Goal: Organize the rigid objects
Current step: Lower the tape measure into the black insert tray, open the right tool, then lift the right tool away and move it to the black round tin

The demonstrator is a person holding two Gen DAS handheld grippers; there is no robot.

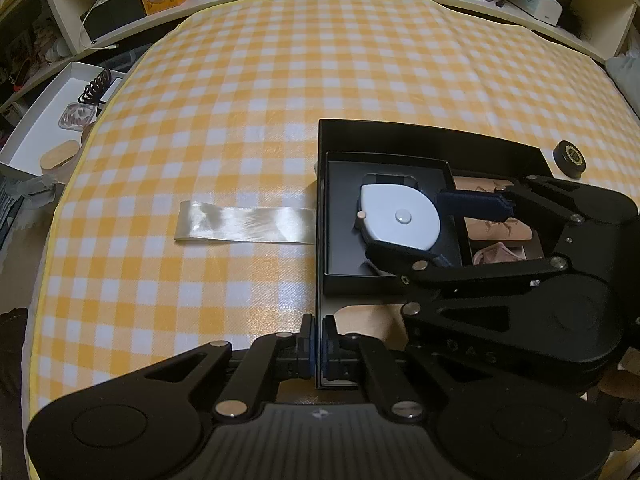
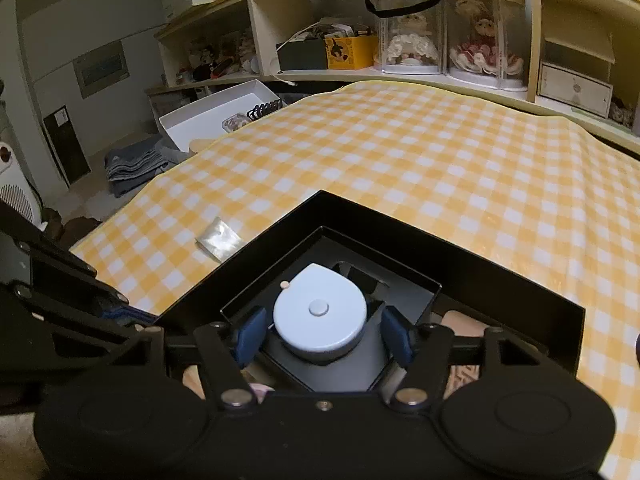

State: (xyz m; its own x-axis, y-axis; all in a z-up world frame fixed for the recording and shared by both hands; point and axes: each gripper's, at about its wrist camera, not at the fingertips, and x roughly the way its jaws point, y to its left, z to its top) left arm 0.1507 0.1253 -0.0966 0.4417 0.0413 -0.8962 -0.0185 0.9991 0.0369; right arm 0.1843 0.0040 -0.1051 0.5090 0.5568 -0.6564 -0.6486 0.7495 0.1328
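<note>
A large black box [image 1: 400, 132] lies on the yellow checked tablecloth [image 1: 280, 80]. Inside it stands a smaller black box [image 1: 344, 208] with a white teardrop-shaped case [image 1: 396, 216] in it. My right gripper [image 1: 406, 224] reaches into the small box, one finger on each side of the white case [image 2: 320, 308]. The blue pads [image 2: 250, 336] stand a little off its sides, so the gripper [image 2: 322, 334] is open. My left gripper [image 1: 318, 346] is shut on the large box's thin near wall and shows at the left edge of the right wrist view [image 2: 120, 308].
Tan embossed pieces [image 1: 500, 228] fill the large box's right side. A strip of clear film [image 1: 244, 226] lies left of the box. A black round cap with gold print [image 1: 569, 158] sits beyond its right corner. A white tray [image 1: 52, 120] and cluttered shelves [image 2: 360, 52] border the table.
</note>
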